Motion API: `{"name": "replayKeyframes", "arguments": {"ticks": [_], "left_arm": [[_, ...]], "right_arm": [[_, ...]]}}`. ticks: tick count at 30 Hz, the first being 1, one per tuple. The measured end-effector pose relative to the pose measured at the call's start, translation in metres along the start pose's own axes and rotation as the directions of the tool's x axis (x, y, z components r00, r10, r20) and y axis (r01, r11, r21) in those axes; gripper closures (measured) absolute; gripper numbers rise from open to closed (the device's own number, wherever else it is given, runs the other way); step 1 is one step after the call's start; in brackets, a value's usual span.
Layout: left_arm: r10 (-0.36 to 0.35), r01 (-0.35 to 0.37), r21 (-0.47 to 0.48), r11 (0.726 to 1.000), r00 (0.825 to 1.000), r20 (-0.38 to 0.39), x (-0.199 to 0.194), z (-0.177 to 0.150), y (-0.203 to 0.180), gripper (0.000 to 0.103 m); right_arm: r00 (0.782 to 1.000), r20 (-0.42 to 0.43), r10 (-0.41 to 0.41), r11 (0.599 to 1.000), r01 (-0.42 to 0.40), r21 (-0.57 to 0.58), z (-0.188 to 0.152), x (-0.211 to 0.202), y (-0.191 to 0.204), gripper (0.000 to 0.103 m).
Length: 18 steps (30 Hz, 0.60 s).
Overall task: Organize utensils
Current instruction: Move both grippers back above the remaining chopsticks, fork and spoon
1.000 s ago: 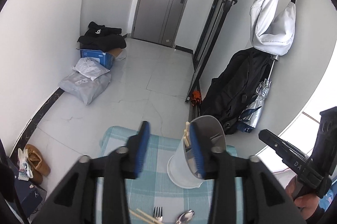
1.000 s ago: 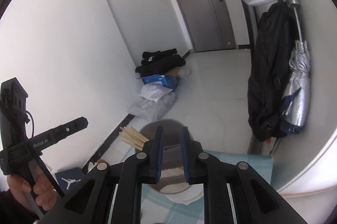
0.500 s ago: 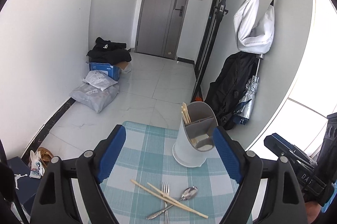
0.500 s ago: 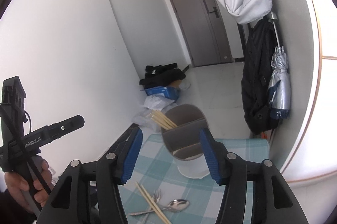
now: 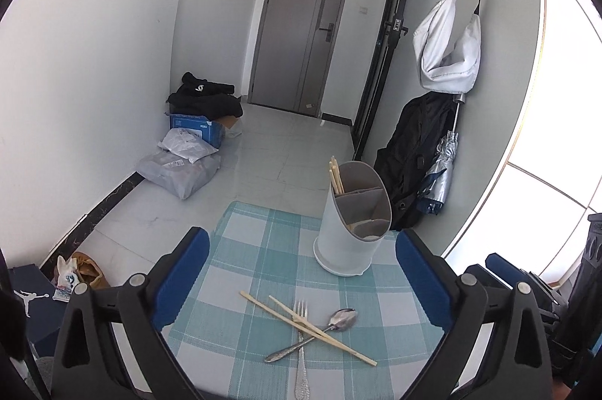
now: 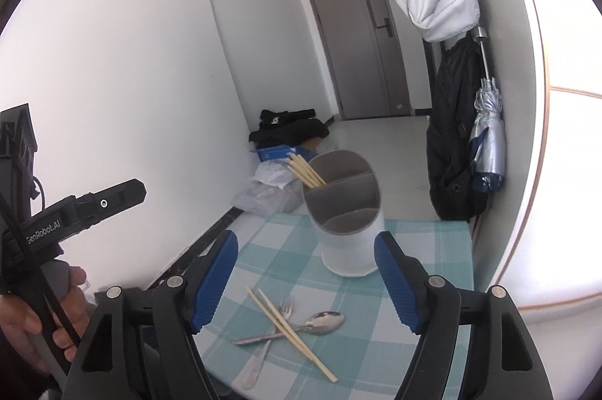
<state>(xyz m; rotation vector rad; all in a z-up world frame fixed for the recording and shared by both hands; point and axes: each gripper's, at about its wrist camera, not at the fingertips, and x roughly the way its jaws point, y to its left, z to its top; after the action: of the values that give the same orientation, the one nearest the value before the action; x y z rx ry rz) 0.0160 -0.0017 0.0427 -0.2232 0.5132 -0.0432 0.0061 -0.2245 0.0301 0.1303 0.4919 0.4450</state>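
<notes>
A white and grey utensil holder point(image 5: 353, 223) point(image 6: 346, 231) stands at the far side of the teal checked table point(image 5: 256, 249). A few chopsticks point(image 5: 335, 176) point(image 6: 306, 170) stick out of its back compartment. Nearer to me, a loose pair of chopsticks point(image 5: 308, 326) point(image 6: 289, 328) lies crossed over a fork point(image 5: 301, 343) point(image 6: 274, 328) and a spoon point(image 5: 327, 328) point(image 6: 312, 323). My left gripper point(image 5: 301, 249) and my right gripper point(image 6: 304, 249) hover above the table. The jaws of both are opening wide, with nothing between them.
Beyond the table the floor holds grey parcels point(image 5: 180, 170), a blue box point(image 5: 195, 129) and black clothes point(image 5: 205, 99). A black backpack point(image 5: 414, 152), a folded umbrella point(image 5: 442, 174) and a white bag point(image 5: 447, 50) hang at the right wall. Shoes point(image 5: 81, 272) lie at left.
Both grippers drew back from the holder and their jaws spread wide. The loose chopsticks, fork and spoon on the table came into view.
</notes>
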Motion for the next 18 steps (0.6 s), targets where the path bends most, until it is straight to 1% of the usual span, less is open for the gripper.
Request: {"name": "replayKeyframes", "arguments": {"ticks": [2,6,9,10,12,16,18], "left_arm": [[-0.011,0.011,0.003,1.000,1.000,-0.016,0.003,-0.008,0.001,0.005],[-0.002,0.002,0.001,1.000,0.999,-0.043,0.012,-0.020,0.004,0.005],[0.006,-0.007,-0.019,1.000,0.998,-0.066,0.022,-0.028,0.008,0.005],[0.011,-0.013,-0.025,1.000,0.998,-0.068,0.024,-0.031,0.009,0.005],[0.030,-0.032,-0.031,0.999,0.997,-0.072,0.029,-0.038,0.011,0.005],[0.021,-0.031,-0.070,0.997,0.991,-0.131,0.043,-0.052,0.021,0.005],[0.035,-0.045,-0.066,0.997,0.988,-0.150,0.048,-0.056,0.025,0.005]], "right_arm": [[1.000,-0.006,-0.026,1.000,0.026,-0.001,-0.008,0.001,-0.003,0.025],[0.997,-0.053,-0.050,0.999,0.050,0.002,-0.020,0.007,-0.008,0.024],[0.994,-0.081,-0.079,0.997,0.080,0.007,-0.029,0.012,-0.012,0.019],[0.993,-0.088,-0.085,0.996,0.086,0.007,-0.033,0.013,-0.013,0.019],[0.988,-0.120,-0.099,0.995,0.099,-0.002,-0.040,0.018,-0.014,0.019],[0.977,-0.174,-0.126,0.992,0.124,-0.024,-0.051,0.030,-0.014,0.019],[0.972,-0.197,-0.125,0.992,0.124,-0.018,-0.055,0.035,-0.015,0.019]]}}
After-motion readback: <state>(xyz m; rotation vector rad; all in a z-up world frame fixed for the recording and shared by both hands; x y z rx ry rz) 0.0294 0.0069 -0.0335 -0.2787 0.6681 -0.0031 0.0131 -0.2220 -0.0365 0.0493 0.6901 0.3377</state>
